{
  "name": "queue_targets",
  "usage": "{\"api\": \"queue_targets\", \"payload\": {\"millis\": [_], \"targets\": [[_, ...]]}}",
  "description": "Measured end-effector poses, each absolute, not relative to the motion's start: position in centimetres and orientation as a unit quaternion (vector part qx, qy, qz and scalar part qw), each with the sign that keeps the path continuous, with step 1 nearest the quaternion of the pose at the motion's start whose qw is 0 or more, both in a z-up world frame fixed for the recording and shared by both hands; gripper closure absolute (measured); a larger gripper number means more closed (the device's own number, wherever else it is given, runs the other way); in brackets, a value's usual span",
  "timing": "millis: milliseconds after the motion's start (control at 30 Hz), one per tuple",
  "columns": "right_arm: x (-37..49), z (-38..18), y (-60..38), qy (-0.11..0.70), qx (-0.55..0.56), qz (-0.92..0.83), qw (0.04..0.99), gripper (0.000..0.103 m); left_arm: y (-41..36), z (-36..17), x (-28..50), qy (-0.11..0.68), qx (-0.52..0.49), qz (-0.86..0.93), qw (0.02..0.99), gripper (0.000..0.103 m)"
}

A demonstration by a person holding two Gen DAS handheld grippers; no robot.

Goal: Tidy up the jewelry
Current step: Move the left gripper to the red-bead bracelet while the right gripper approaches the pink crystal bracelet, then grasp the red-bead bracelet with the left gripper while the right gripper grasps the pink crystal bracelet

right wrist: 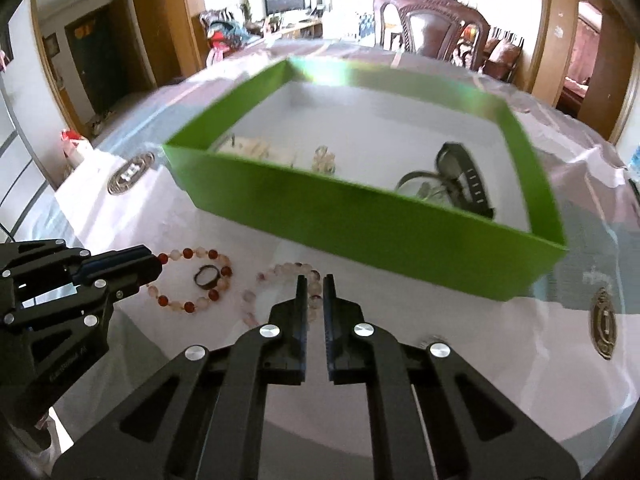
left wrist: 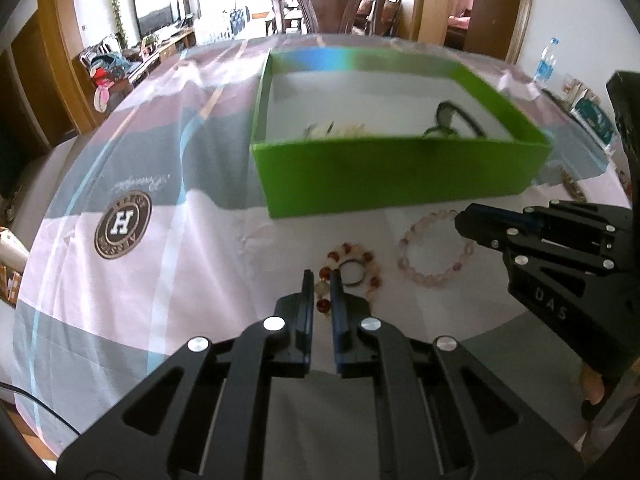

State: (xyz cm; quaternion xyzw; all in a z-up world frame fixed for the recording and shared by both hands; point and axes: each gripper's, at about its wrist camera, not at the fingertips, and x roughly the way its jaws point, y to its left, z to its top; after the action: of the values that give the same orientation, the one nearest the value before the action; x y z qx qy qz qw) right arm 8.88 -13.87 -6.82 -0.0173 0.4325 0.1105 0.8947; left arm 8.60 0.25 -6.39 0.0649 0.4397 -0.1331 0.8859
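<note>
With each gripper [left wrist: 320, 280] [right wrist: 315, 284] pinched on its bracelet [left wrist: 352, 272] [right wrist: 280, 292] before the green box [left wrist: 400, 176], lift yours straight up, clearing the near wall.

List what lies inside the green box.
Inside the green box: a black watch, a clear beaded piece and pale jewelry. The near wall hides whatever lies just behind it.

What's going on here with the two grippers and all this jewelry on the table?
A person is sorting jewelry into a green box. The left gripper is closed on the red-and-white bead bracelet, which has a dark ring lying inside its loop. The right gripper is closed on the pale pink bead bracelet. Both bracelets are down at the tablecloth. A black watch and other pieces are already in the box.
</note>
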Motion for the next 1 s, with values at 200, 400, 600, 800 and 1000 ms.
{"api": "queue_targets", "payload": {"millis": [200,400,600,800,1000], "targets": [[5.8,-3.8,-15.3,0.394,-0.01,0.103,0.913,0.098,-0.7,-4.0,6.6,0.416,0.063,-0.16,0.893,0.095],[5.0,-3.9,-16.0,0.397,-0.008,0.097,0.913,0.098,-1.8,-4.2,5.6,0.416,0.068,-0.185,0.888,0.095],[7.3,-7.1,-16.7,0.448,0.005,0.073,0.891,0.088,0.1,-7.5,7.4,0.458,0.043,-0.163,0.873,0.095],[9.0,-8.8,-15.8,0.471,0.015,0.084,0.878,0.084,1.5,-8.8,7.9,0.47,0.033,-0.151,0.869,0.095],[10.0,-10.1,-14.1,0.482,-0.02,0.081,0.872,0.084,1.7,-9.2,8.0,0.474,0.032,-0.151,0.867,0.095]]}}
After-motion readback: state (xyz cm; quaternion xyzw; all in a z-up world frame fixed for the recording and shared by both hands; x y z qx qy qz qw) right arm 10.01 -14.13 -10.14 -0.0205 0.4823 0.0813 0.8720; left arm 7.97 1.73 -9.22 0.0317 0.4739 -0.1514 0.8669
